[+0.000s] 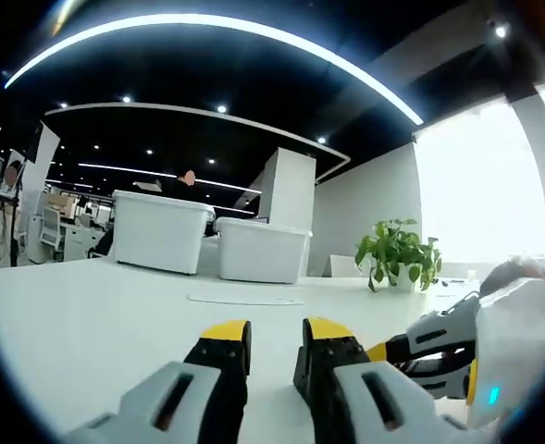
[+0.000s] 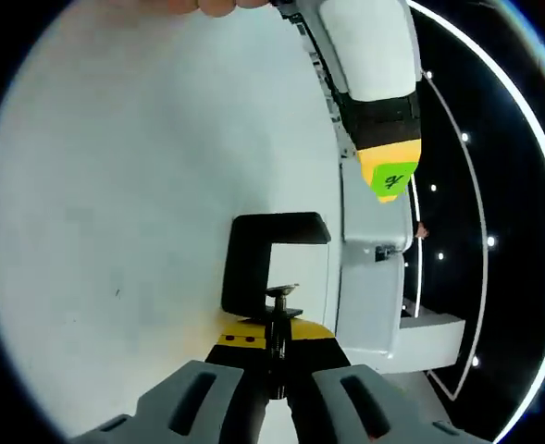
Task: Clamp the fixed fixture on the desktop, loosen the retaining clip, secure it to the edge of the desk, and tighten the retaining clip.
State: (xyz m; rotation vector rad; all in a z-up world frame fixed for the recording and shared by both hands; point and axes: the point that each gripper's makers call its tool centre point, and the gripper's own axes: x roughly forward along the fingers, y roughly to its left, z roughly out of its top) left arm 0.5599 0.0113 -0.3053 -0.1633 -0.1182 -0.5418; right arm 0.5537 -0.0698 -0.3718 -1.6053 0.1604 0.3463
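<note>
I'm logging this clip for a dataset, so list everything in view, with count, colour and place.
Clamp fixture: one, black, C-shaped with a screw, held between the right gripper's jaws above the desk.
Desk: one, white, under both grippers.
Storage bins: two, white, on the desk's far side.
Potted plant: one, green in a white pot, on the desk at right.
Paper sheet: one, white, flat before the bins.
Ceiling light strips: several, white, curved, overhead.
Left gripper: grey, yellow tips, jaws nearly together on nothing.
Right gripper: grey, yellow pads, shut on the clamp's screw.
</note>
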